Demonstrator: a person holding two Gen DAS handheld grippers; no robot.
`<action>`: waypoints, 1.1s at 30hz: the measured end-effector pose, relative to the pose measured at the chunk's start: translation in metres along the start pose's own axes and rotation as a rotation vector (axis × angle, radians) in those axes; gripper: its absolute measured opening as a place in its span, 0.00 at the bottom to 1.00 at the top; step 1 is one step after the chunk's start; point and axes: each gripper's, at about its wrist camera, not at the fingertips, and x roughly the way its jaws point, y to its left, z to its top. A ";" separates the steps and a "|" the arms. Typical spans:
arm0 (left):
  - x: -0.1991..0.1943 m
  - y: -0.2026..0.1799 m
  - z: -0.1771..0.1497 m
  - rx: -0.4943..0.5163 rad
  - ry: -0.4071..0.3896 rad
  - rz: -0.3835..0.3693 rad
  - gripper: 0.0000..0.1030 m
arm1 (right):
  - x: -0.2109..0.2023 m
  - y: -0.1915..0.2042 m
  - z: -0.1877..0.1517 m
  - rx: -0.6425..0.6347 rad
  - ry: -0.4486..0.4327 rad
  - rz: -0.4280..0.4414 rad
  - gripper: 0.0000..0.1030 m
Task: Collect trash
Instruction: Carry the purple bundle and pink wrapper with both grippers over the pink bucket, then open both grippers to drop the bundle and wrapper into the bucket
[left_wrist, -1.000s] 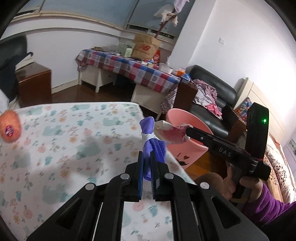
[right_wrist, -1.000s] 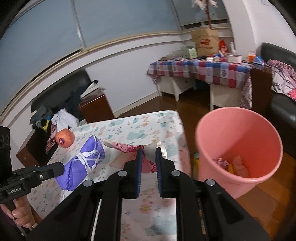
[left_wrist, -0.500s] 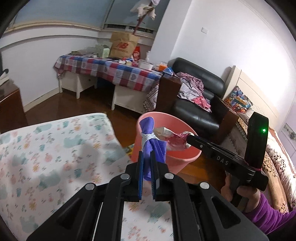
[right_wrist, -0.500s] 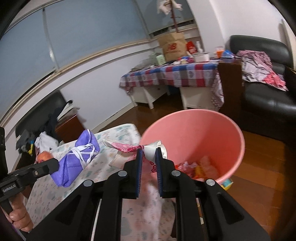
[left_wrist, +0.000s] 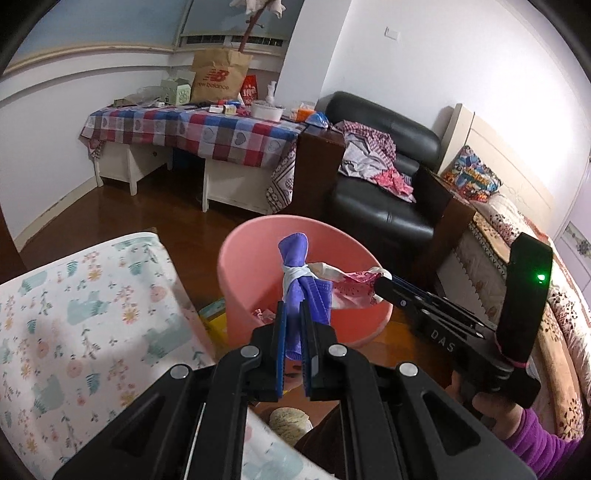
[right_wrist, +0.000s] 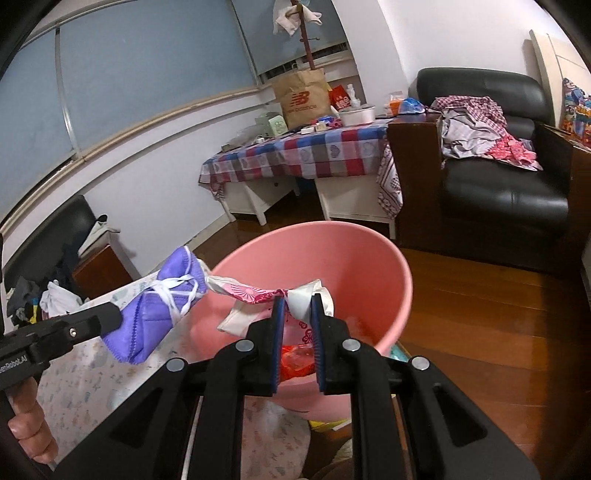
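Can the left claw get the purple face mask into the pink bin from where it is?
Probably yes: the left claw, shut on the purple face mask, hangs near the pink bin's open mouth; nothing blocks it.

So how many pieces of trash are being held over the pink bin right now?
2: a purple face mask in the left tongs, and a pink-and-white wrapper in the right tongs. More trash already lies inside the bin.

You're facing pale walls (left_wrist: 424, 66) over a dark wooden floor (right_wrist: 480, 314). Ahead, a checked tablecloth (left_wrist: 207, 133) covers a cluttered white desk with a brown paper bag (left_wrist: 218, 77) on top. To its right sits a black leather armchair (left_wrist: 384, 206) strewn with clothes. Large blue-grey windows (right_wrist: 147, 74) curve along your left; a flowered cloth (left_wrist: 74, 314) covers the near table.
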 end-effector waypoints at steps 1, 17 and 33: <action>0.005 0.000 0.001 0.002 0.007 0.005 0.06 | 0.001 -0.002 0.000 -0.002 0.001 -0.005 0.14; 0.063 0.009 0.007 -0.053 0.080 0.054 0.06 | 0.016 -0.010 -0.006 -0.018 0.033 -0.032 0.14; 0.064 0.006 0.005 -0.061 0.069 0.071 0.31 | 0.019 -0.008 -0.007 -0.023 0.052 -0.034 0.14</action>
